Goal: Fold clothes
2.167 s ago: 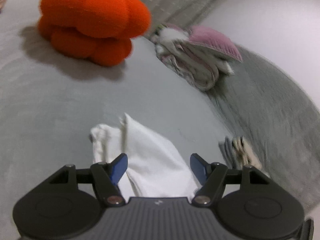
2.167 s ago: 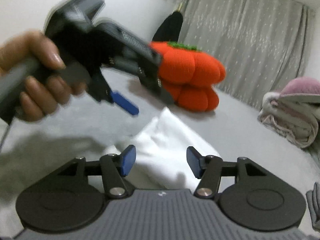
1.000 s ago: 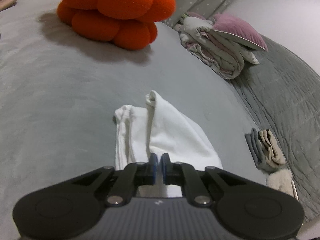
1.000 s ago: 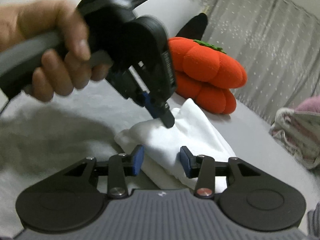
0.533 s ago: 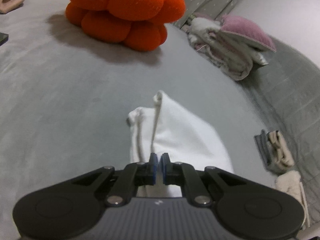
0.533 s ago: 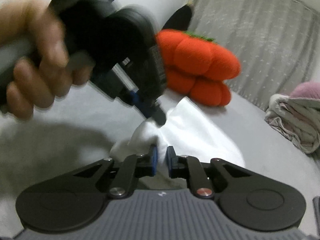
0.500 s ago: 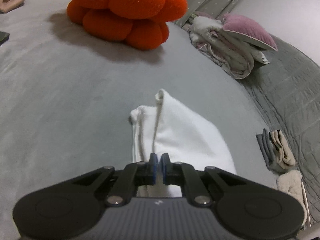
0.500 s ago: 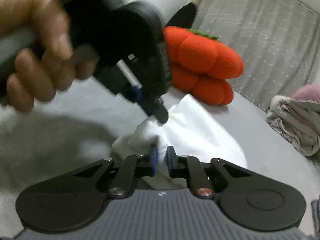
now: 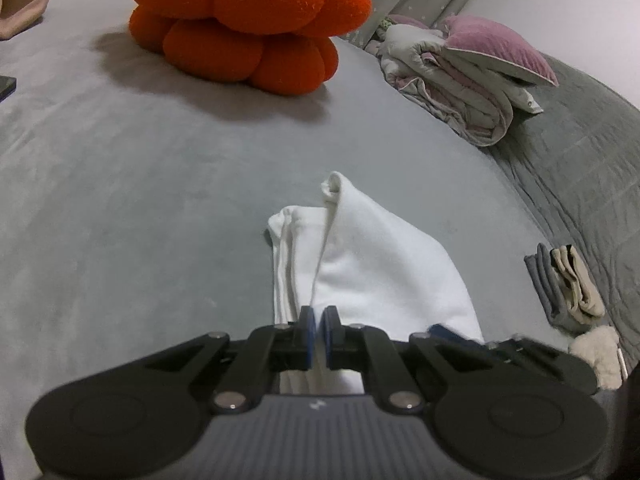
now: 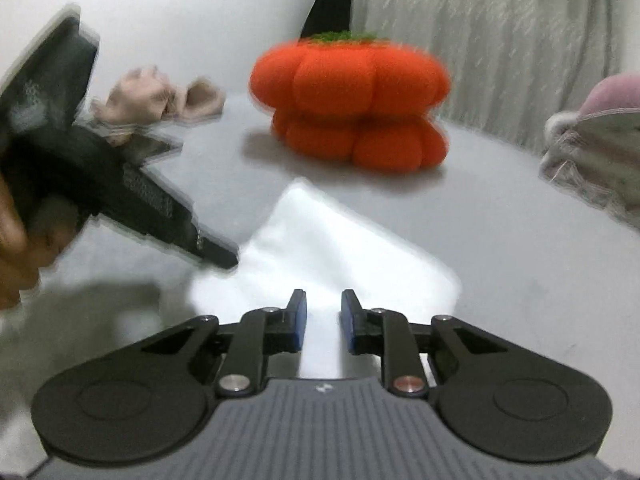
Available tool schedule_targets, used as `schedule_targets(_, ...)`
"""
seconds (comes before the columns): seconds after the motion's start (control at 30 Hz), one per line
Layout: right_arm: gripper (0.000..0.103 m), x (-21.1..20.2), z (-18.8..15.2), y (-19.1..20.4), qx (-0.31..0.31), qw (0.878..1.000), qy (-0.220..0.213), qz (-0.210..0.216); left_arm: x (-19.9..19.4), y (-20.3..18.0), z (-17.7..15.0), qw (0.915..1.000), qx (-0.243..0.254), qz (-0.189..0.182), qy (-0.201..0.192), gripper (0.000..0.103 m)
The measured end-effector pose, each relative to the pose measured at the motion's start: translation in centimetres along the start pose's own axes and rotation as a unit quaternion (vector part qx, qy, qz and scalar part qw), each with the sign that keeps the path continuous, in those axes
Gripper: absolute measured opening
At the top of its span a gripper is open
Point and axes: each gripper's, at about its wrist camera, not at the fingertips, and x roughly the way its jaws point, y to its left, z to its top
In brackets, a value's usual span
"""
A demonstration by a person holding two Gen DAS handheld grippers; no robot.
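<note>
Left gripper (image 9: 319, 334) clamped on a raised fold of the white garment (image 9: 372, 264); right gripper (image 10: 323, 320) with jaws parting, white cloth showing through the gap but the pads not pressing it. The garment lies mid-bed (image 9: 120, 200), already doubled into a narrow wedge — a further fold and a flattening look outstanding, by my reading. Near the bed's right edge, a small stack of folded cloths (image 9: 568, 280), apparently done. Farther off, the orange pumpkin cushion (image 9: 248, 20) and a bundled quilt (image 9: 452, 80). Right view is smeared by blur; the garment's near hem is hidden behind both gripper bodies.
</note>
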Motion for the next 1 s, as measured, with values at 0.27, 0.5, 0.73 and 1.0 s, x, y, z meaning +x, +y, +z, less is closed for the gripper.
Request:
schedule_targets(0.27, 0.025, 1.1, -0.2, 2.1, 0.005, 0.999, 0.004, -0.031, -0.9, 0.9, 0.8, 0.9997, -0.017, -0.002, -0.019, 0.022)
schedule_targets(0.5, 0.025, 1.2, -0.6, 1.4, 0.02, 0.999, -0.006, -0.03, -0.3, -0.6, 2.3, 0.9965, 0.016, -0.021, -0.079, 0.055)
schedule_targets(0.73, 0.026, 1.0, -0.6, 1.4, 0.023, 0.999, -0.009, -0.03, 4.3, -1.7, 3.4, 0.9968, 0.058, 0.006, -0.055, 0.012)
schedule_targets(1.0, 0.025, 0.8, -0.7, 1.3, 0.056, 0.997, -0.025, -0.041, 5.1, 0.6, 4.4, 0.9988, -0.019, -0.021, -0.04, 0.009)
